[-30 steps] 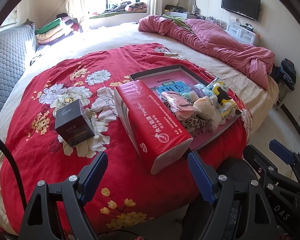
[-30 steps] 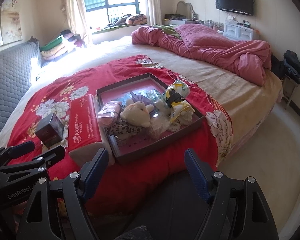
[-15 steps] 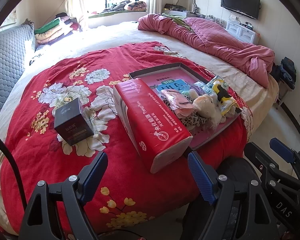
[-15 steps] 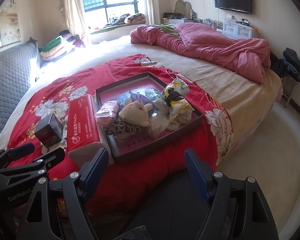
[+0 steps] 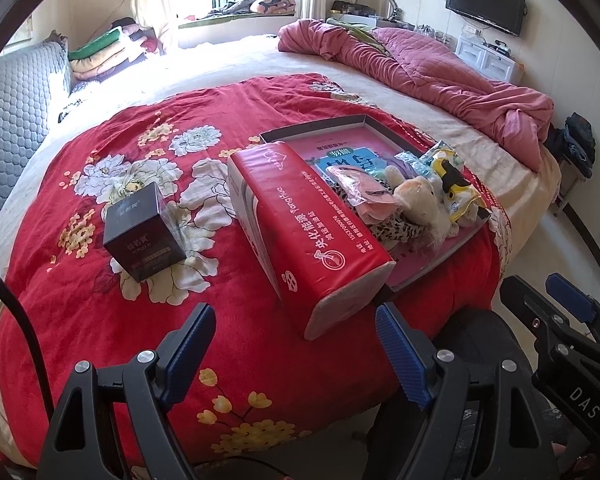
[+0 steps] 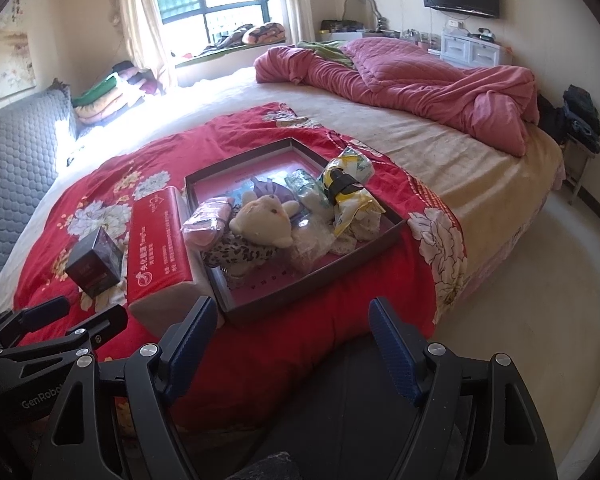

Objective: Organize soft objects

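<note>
Both grippers open and empty; plush toy [image 6: 266, 220] in tray [image 6: 312, 276] sits upper-centre, straight ahead of right gripper [image 6: 290, 334], nearer it than left gripper [image 5: 296, 342].

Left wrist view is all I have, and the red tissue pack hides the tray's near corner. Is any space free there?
Observer: Yes. The tray has a bare strip of floor along its near wall, in front of the teddy bear.
Operator: Anything on the bear's far side?
Observer: A crumpled clear plastic bag lies beside it.
Operator: And the right gripper?
Observer: The right gripper has its jaws open, with nothing between them.
</note>
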Available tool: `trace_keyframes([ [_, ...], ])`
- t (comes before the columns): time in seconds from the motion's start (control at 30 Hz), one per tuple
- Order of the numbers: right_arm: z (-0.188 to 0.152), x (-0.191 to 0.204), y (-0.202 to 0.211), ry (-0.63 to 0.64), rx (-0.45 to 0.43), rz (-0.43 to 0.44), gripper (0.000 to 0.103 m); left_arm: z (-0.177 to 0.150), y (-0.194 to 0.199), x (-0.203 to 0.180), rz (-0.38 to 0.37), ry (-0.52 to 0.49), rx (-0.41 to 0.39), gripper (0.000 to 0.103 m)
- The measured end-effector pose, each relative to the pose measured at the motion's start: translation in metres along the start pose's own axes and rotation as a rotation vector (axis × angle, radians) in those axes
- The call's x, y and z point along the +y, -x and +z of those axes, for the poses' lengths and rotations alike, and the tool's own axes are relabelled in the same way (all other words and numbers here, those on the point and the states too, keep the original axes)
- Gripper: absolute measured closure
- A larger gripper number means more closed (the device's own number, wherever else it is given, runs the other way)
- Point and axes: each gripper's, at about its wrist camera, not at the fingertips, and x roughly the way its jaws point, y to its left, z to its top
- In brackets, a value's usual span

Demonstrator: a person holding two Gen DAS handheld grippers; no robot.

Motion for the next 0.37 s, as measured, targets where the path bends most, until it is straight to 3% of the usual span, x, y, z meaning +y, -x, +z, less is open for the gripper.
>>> trace_keyframes([
  [0.23,0.002,-0.003,0.000,-0.033,-0.013,0.003,0.024,-0.003,-0.012,0.006,0.011,0.012,0.020,0.021],
  [0.37,0.012,0.017,0.003,0.025,-0.061,0.012,0.024,-0.005,-0.018,0.025,0.014,0.053,0.026,0.021],
])
